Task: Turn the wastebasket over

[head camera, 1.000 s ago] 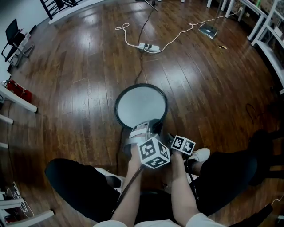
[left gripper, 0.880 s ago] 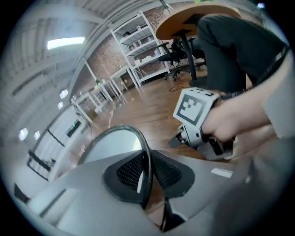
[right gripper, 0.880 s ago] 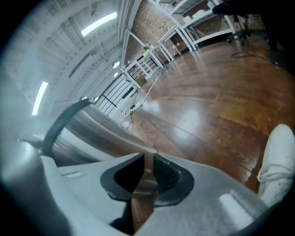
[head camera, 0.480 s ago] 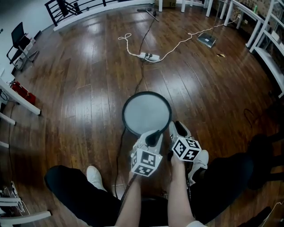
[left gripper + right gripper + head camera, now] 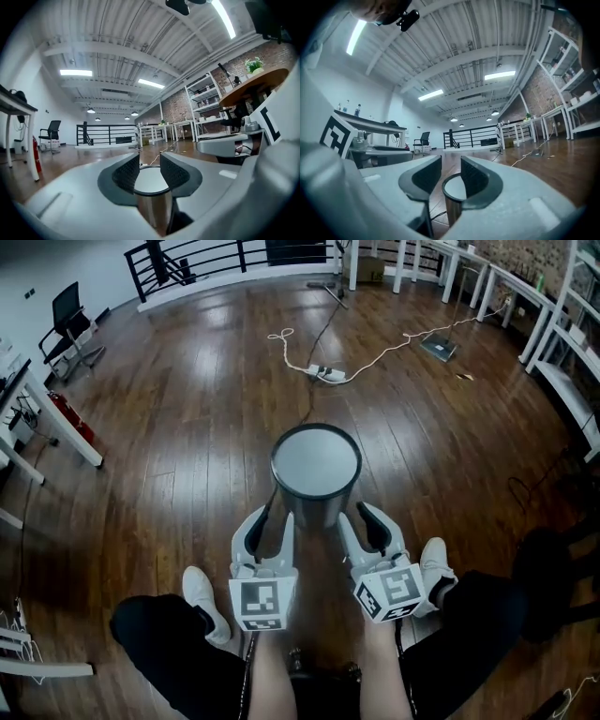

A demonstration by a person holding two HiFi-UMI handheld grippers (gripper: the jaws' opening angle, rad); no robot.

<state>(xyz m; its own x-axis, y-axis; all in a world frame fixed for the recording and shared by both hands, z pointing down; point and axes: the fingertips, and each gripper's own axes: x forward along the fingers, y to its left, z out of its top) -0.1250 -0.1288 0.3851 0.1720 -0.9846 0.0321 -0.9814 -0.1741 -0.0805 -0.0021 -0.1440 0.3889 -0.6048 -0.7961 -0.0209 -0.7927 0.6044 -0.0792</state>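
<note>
Wastebasket (image 5: 316, 465) of brushed metal, cylindrical with a black rim, stands on the dark wooden plank floor (image 5: 169, 446) directly ahead of the person, its upward face a flat pale grey disc; whether that disc is the base or the inside cannot be told. The white left gripper (image 5: 270, 519) and white right gripper (image 5: 365, 518) sit to either side of its near wall, level and pointing forward. Both sets of jaws are opening, a narrow gap between the ribbed black pads (image 5: 125, 173), and they clamp nothing. In each gripper view the wastebasket shows through that gap, its lower wall cut off by the jaws. The print in view is the black-and-white square pattern on each marker cube (image 5: 262, 604). A white shoe (image 5: 437, 561) is partly hidden behind the right gripper, and a white power strip (image 5: 328, 374) with its cables lies well beyond.
</note>
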